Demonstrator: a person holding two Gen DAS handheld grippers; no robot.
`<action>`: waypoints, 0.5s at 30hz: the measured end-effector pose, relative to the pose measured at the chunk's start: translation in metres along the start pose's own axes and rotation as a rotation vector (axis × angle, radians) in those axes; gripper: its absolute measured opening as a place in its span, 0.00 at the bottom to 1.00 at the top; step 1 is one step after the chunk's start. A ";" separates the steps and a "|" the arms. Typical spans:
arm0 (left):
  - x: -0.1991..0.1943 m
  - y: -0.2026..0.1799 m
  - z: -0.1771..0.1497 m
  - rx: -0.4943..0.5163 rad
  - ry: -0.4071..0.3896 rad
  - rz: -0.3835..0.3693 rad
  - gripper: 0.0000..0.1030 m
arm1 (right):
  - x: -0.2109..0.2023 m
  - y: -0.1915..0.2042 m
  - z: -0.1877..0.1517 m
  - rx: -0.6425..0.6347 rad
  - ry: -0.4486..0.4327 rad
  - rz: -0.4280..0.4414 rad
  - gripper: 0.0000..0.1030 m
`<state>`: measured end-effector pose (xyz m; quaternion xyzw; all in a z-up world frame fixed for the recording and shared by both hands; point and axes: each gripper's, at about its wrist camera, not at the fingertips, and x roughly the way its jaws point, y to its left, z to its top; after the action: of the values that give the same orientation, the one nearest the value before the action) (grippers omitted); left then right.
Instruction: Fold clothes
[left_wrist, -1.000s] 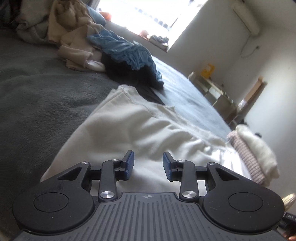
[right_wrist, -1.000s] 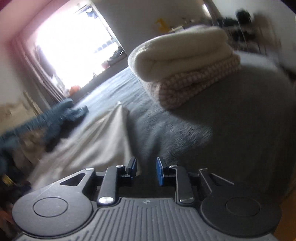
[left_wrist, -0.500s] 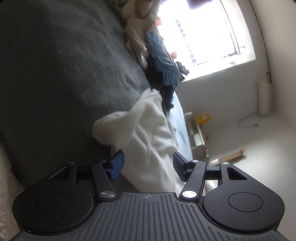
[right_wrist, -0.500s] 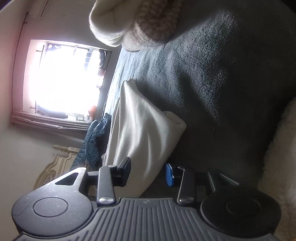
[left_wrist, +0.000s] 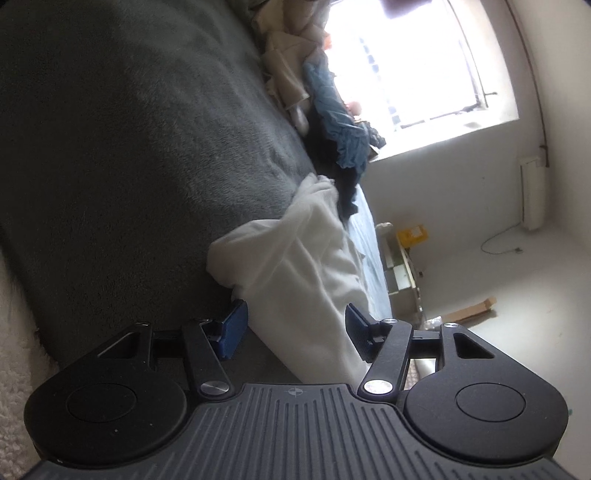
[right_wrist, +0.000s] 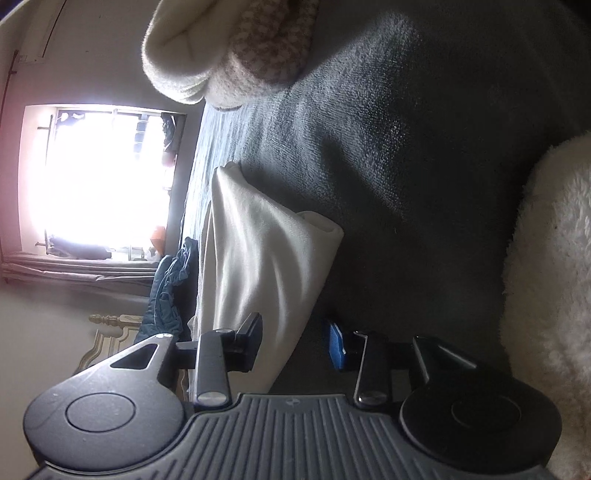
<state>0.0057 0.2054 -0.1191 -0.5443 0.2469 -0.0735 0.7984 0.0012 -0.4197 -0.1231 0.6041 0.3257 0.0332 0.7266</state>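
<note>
A white garment (left_wrist: 295, 266) lies spread on the dark grey blanket (left_wrist: 129, 147) of a bed. In the left wrist view its near corner runs between the fingers of my left gripper (left_wrist: 295, 328), which is rolled on its side and open; a gap shows beside the left blue pad (left_wrist: 232, 326). In the right wrist view the same white garment (right_wrist: 258, 258) passes between the fingers of my right gripper (right_wrist: 293, 343), also rolled and open. The cloth lies close to one finger, and bare grey blanket (right_wrist: 406, 147) shows beside the blue pad (right_wrist: 335, 349).
A heap of loose clothes, with a blue garment (left_wrist: 332, 118) and a beige one (left_wrist: 284, 74), lies farther along the bed by the window. A folded stack (right_wrist: 229, 44) of cream and checked cloth sits on the blanket. A fluffy white cover (right_wrist: 554, 295) borders the bed's near edge.
Both grippers rolled about a quarter turn and sank to the garment's near edge. Their jaws widened, and the cloth now lies between the fingers of each. Little has shifted in the last half second.
</note>
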 end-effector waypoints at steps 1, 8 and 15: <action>0.002 0.001 0.000 -0.010 -0.002 0.002 0.57 | 0.004 0.001 0.001 0.006 -0.002 0.003 0.40; -0.004 0.002 -0.007 -0.009 0.003 0.023 0.58 | 0.014 0.001 0.007 0.026 0.007 0.013 0.37; 0.006 -0.009 -0.012 0.037 -0.044 0.043 0.68 | 0.026 0.003 0.015 0.020 0.010 0.011 0.38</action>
<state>0.0065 0.1895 -0.1159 -0.5255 0.2396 -0.0487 0.8149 0.0300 -0.4202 -0.1304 0.6130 0.3264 0.0368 0.7186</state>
